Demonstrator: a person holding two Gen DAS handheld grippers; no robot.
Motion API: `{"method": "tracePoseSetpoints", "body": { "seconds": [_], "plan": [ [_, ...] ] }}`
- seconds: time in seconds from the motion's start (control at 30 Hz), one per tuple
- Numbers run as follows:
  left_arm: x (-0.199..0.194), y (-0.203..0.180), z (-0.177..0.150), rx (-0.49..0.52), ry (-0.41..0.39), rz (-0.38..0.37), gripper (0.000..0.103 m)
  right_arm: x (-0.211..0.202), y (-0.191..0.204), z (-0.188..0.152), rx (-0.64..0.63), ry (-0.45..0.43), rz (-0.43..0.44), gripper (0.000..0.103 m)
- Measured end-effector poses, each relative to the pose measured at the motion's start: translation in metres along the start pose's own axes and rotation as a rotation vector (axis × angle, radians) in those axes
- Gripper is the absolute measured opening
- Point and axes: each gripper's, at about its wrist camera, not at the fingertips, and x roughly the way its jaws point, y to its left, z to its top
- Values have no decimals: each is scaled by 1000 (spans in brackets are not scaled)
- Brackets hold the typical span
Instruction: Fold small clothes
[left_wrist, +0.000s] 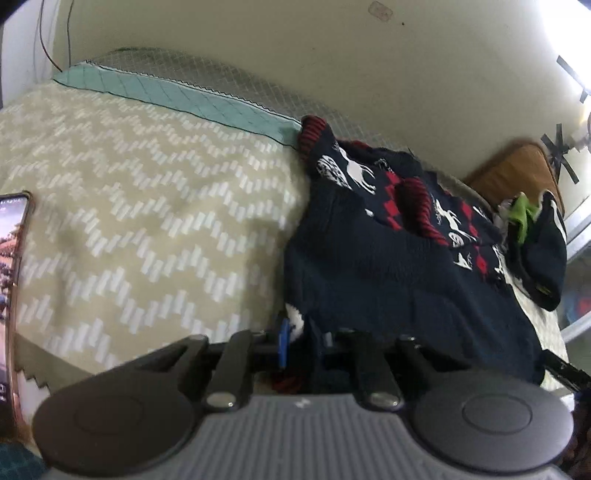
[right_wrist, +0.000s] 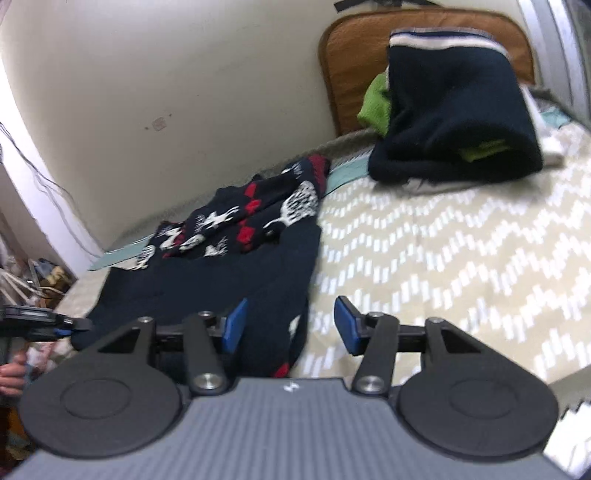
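navy reindeer sweater (left_wrist: 388, 266) lies partly folded on the bed (left_wrist: 129, 184), left claw (left_wrist: 301, 345) apparently pinching its hem, right claw (right_wrist: 290, 326) wide open, empty, beside folded pile (right_wrist: 458, 122).

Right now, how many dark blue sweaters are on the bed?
2. The reindeer sweater lies spread near the claws; a plain folded sweater sits by the brown headboard. More clothes may hide under it.

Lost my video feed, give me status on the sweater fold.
Left gripper shut on sweater hem. Right gripper open at sweater's edge. Folded pile beyond, clear of the work.
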Motion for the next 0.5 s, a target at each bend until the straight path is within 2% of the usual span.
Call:
{"method": "tracePoseSetpoints", "body": {
  "seconds": [0.03,0.07,0.13,0.23,0.3,0.37,0.4,0.43,0.47,0.5],
  "plan": [
    [-3,-6,-3,38,-11,16,9,2,1,-1,7,17,19,16],
    [-8,-10,-6,60,-13,22,9,3,4,-3,-6,25,8,10],
    [-18,-10,-11,81,2,29,8,-1,11,-5,-61,5,-39,9],
    [-21,-5,-13,84,30,36,9,-4,3,-6,-38,22,-51,9],
    [-19,-5,-9,74,28,51,21,1,2,-7,-42,42,-51,11],
    [-22,-7,-8,80,20,77,26,-2,5,-4,-48,40,-54,18],
    [-26,-9,-9,94,14,85,33,-6,3,-2,-34,29,-42,21],
    [-31,-9,-11,106,5,89,36,-14,-1,1,0,19,-23,31],
    [-36,-9,-13,112,-3,89,43,-21,-7,3,37,10,-8,37],
    [-44,-6,-15,113,-10,80,45,-29,-14,5,86,5,8,46]
  ]
}}
